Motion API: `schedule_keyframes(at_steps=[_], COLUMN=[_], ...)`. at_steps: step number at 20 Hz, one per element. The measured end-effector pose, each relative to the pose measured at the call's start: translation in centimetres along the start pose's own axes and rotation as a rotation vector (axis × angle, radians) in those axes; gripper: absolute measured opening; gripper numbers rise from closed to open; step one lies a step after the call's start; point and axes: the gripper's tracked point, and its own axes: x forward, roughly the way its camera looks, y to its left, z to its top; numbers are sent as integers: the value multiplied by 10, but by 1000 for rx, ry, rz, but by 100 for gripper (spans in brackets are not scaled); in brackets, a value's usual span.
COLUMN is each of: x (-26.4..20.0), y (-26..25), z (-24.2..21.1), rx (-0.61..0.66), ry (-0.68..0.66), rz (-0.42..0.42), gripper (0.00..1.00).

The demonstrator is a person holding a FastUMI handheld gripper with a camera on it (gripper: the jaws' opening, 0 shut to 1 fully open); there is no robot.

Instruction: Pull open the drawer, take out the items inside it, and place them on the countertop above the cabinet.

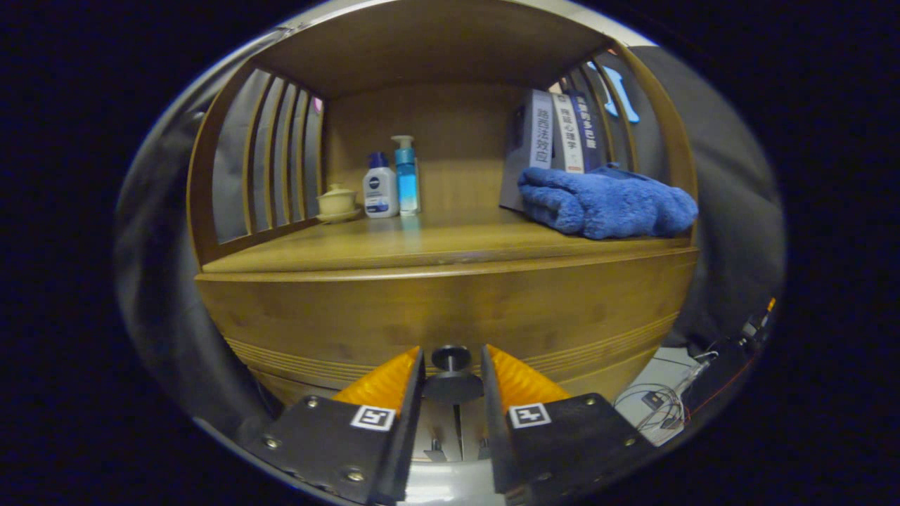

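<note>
Ribbed orange tongs (453,365) flanking round drawer knob (451,360)

At the back left corner of the shelf you have a lidded cup (338,202), a white bottle (380,188) and a blue pump bottle (406,177). Near its right edge, a blue towel (606,202) lies before upright books (559,133).
</note>
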Motion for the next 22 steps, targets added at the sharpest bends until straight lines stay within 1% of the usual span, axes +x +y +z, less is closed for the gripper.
schedule_keyframes(at_steps=[1,4,6,8,11,15,18,22], x=[2,2,5,5,-1,-21,-52,-91], y=[0,2,1,-1,-1,0,-3,-7], z=[-3,-6,-5,-5,-9,-14,-24,-34], rx=[-13,-20,-5,-22,-70,-33,-44,-10], ry=[16,43,41,58,103,114,141,146], rz=[0,18,27,26,7,1,-22,-47], gripper=[44,44,38,28,29,29,29,29])
